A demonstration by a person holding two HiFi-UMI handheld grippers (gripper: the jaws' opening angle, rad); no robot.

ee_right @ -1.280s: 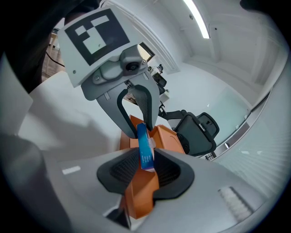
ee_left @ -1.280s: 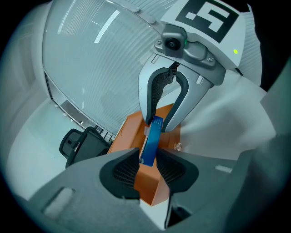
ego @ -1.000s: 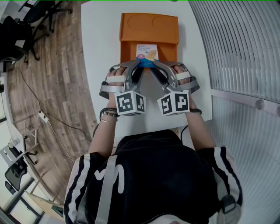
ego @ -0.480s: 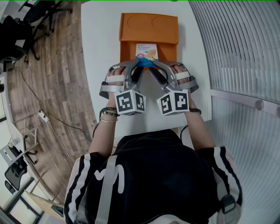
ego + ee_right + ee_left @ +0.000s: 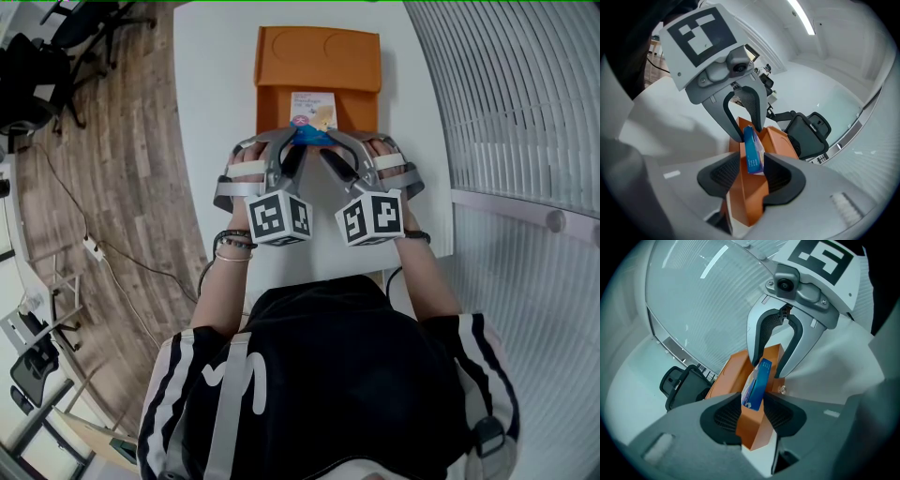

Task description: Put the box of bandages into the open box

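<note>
An orange open box lies on the white table, its lid folded back at the far side. The box of bandages stands inside it on its edge, blue side toward me. My left gripper and right gripper meet at its near end from either side. The jaws of both have just been opening. In the left gripper view and the right gripper view the bandage box sits between the pads with a thin gap, not pressed.
The table is narrow, and its left edge drops to a wooden floor. Office chairs stand at the far left. A ribbed glass wall runs along the right side.
Both hands and the bandage box keep their places. The right marker cube has shifted very slightly to the left.
</note>
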